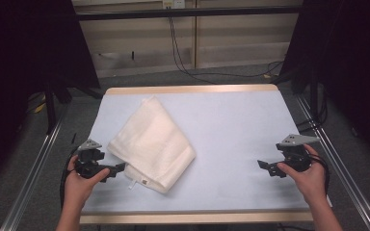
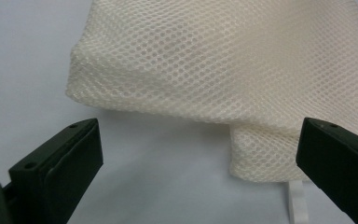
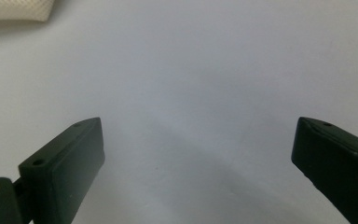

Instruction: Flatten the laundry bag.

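A folded white mesh cloth (image 1: 151, 144) lies on the pale table (image 1: 231, 125), left of centre, with a small white tag at its near edge. My left gripper (image 1: 118, 168) sits at the cloth's near left edge, held by a hand. In the left gripper view the mesh cloth (image 2: 223, 74) lies just ahead of the wide-open jaws, apart from them, and its white tag (image 2: 297, 203) pokes out below. My right gripper (image 1: 264, 166) rests on the bare table at the right, well away from the cloth. Its jaws stand open over bare surface, and a corner of the cloth (image 3: 16, 9) shows far off.
Wooden strips (image 1: 192, 89) run along the table's far and near edges. Metal rails (image 1: 33, 163) flank both sides. Black cables (image 1: 178, 48) hang behind the table over a grey floor. Dark panels stand at the far left and right.
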A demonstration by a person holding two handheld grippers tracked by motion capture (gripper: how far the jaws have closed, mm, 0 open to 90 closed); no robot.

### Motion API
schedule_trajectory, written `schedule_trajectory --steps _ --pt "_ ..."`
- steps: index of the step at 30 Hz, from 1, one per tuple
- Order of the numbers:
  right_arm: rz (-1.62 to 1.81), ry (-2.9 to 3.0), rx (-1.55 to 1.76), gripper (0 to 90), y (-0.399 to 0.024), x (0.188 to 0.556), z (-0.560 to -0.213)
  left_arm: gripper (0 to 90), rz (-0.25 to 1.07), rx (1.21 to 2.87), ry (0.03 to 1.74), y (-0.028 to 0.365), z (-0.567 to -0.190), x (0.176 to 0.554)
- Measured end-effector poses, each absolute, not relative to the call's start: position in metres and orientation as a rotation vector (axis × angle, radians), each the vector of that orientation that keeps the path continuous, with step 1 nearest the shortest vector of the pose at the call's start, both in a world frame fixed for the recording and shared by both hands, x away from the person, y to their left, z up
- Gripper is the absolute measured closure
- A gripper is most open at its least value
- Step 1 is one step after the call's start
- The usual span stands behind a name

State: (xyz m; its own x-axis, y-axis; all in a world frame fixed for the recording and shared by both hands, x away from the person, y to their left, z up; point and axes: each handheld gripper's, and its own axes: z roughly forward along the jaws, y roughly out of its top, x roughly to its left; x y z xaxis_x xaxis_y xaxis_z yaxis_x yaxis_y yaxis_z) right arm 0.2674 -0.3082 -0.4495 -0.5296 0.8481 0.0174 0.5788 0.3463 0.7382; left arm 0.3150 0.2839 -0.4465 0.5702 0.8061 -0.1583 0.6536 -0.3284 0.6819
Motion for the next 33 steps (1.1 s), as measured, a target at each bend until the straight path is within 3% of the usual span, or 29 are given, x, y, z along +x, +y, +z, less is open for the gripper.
schedule_trajectory --steps 17,21,28,31,32,33 --pt "0.977 2.271 1.273 1.9 -0.308 0.270 -0.456 2.6 0.199 2.149 1.122 0.270 -0.459 0.313" --pt "0.973 2.266 1.263 2.0 -0.310 0.269 -0.457 14.3 0.224 2.163 1.089 0.267 -0.462 0.311" --pt "0.964 2.261 1.267 2.1 -0.311 0.270 -0.457 33.9 0.147 2.173 1.104 0.263 -0.469 0.313" --pt "0.960 2.269 1.260 2.2 -0.312 0.270 -0.458 55.3 0.147 2.206 1.086 0.259 -0.468 0.311" --pt "0.952 2.271 1.256 2.2 -0.312 0.270 -0.459 55.3 0.138 2.215 1.091 0.257 -0.467 0.311" --pt "0.951 2.271 1.266 2.2 -0.312 0.270 -0.459 62.1 0.113 2.226 1.091 0.256 -0.466 0.311"
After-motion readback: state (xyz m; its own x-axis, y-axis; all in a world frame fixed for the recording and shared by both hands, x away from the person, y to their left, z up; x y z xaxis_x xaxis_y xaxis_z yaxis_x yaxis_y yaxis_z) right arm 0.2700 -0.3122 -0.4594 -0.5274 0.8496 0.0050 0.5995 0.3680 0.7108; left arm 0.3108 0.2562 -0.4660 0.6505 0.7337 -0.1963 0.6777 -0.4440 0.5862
